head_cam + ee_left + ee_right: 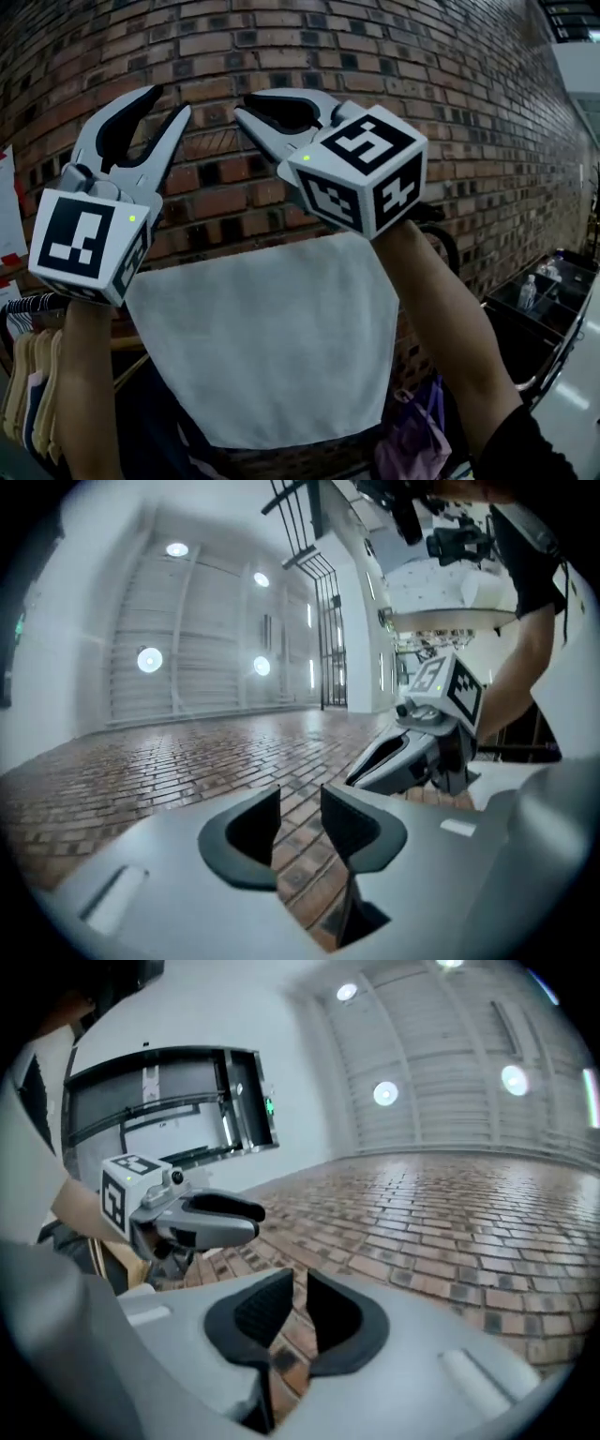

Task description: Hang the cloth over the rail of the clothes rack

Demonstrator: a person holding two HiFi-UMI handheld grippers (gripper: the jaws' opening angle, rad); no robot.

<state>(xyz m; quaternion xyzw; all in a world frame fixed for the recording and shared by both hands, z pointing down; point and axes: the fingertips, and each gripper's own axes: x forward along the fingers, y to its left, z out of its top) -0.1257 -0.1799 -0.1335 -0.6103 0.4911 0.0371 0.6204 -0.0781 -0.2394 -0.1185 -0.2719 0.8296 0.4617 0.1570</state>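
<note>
Brick wall [281,47] fills the whole background, curving away to the right. In front of it, dead centre and low, there's the white cloth [272,347]. It hangs flat and spread out, its top edge straight and its lower corners cut in at an angle. Whatever carries that top edge can't be made out from here.

Both forearms are up on either side of the cloth, and both tongs are lifted clear above it against the brick. The left gripper [169,101] points up and away with its jaws a narrow way apart; its own view shows only brick through the gap, nothing held. The right gripper [246,103] leans in toward it with its marker cube [361,169] facing us. Its jaws are closer still, just a slim slot between the pads, and empty as well. The two sets of tips sit near each other but apart.

Lower left, garments on hangers [28,375] crowd together. Off to the right are black bins [553,281] with a bottle [528,291] standing inside, and a purple bag [412,441] sits below the cloth's right corner.
</note>
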